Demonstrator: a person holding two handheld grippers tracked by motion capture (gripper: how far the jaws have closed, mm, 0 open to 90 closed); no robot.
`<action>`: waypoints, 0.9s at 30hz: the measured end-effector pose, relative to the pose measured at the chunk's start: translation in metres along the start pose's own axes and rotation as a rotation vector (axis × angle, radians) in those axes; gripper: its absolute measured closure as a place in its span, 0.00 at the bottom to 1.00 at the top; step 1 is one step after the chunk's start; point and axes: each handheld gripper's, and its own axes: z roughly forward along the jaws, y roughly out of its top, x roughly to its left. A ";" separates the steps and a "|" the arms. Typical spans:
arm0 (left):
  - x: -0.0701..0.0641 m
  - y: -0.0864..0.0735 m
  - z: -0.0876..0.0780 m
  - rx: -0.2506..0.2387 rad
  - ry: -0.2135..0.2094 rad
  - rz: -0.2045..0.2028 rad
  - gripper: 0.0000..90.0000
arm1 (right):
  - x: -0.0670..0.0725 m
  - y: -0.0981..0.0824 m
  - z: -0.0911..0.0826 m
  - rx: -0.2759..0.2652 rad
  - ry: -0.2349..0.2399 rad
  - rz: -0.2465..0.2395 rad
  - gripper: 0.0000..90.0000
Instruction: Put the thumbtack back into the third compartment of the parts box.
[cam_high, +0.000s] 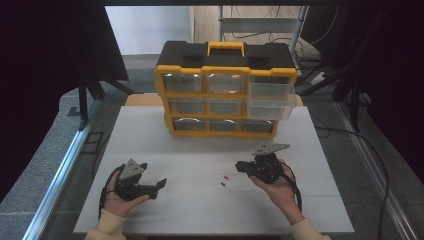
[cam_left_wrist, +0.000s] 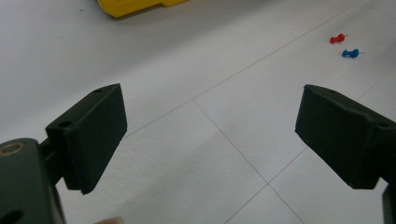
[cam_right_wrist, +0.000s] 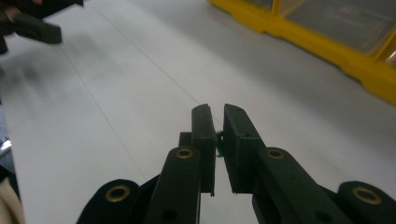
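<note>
The right gripper (cam_right_wrist: 218, 140) has its two black jaws drawn nearly together, pinching a small green pin (cam_right_wrist: 219, 141) between them, above the white table (cam_right_wrist: 116, 93). Beyond the jaws and to their right runs the yellow base of a drawer cabinet (cam_right_wrist: 336, 51). The other gripper (cam_right_wrist: 32, 21) lies far off, up and left of the jaws.

A lab or workshop recording bay: a white desk (cam_high: 210, 210) framed by aluminium rails (cam_high: 60, 175), dark curtains (cam_high: 45, 75), loose floor cables (cam_high: 370, 150), and a yellow-and-black small-parts drawer cabinet (cam_high: 225, 90).
</note>
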 end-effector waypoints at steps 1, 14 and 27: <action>0.000 0.000 0.000 -0.001 0.000 0.000 0.10 | 0.000 0.001 -0.002 -0.014 0.012 0.013 0.92; 0.000 0.000 0.000 0.002 0.002 -0.001 0.10 | 0.011 0.029 -0.030 -0.150 0.052 0.032 0.92; 0.000 0.000 -0.001 -0.006 0.000 -0.003 0.10 | 0.024 0.058 -0.052 -0.236 0.038 -0.016 0.92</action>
